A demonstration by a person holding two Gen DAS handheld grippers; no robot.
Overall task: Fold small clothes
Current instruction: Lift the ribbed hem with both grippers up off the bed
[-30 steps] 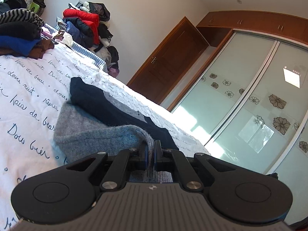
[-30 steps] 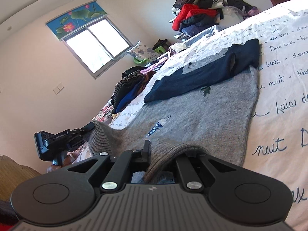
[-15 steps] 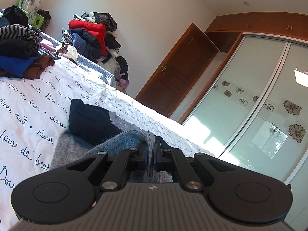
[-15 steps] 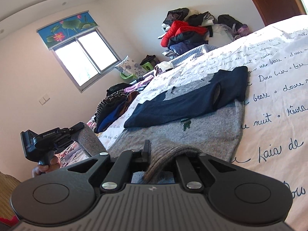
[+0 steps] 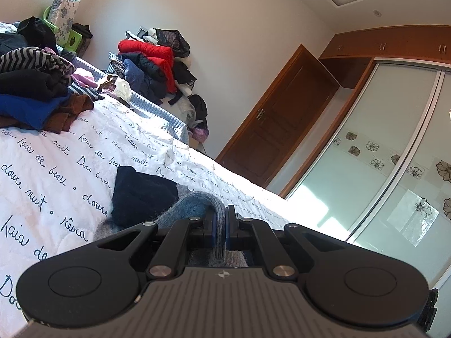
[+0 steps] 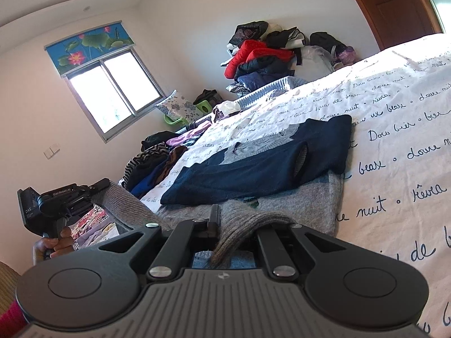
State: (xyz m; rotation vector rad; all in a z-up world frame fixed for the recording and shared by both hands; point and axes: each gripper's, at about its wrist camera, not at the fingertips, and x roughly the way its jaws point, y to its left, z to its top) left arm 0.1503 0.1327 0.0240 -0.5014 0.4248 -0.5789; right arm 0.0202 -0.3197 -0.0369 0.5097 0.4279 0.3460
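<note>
A small grey and navy knit sweater (image 6: 282, 166) lies on the white bed cover (image 6: 394, 140), its navy sleeves folded across the chest. My left gripper (image 5: 220, 219) is shut on the grey ribbed hem (image 5: 197, 202), lifted off the bed; the navy part (image 5: 141, 194) lies just beyond. My right gripper (image 6: 234, 225) is shut on the other end of the hem (image 6: 248, 222), also raised. The left gripper also shows in the right wrist view (image 6: 84, 191), at the far left, holding the hem.
A pile of folded clothes (image 5: 33, 90) sits at the bed's far left. A heap of jackets (image 5: 152, 64) stands against the wall. A wooden door (image 5: 282, 124) and glass wardrobe doors (image 5: 380, 174) are to the right. A window (image 6: 112, 93) is on the left wall.
Both grippers have carried the grey hem up and forward toward the navy sleeves. Less of the grey body shows in both views now.
</note>
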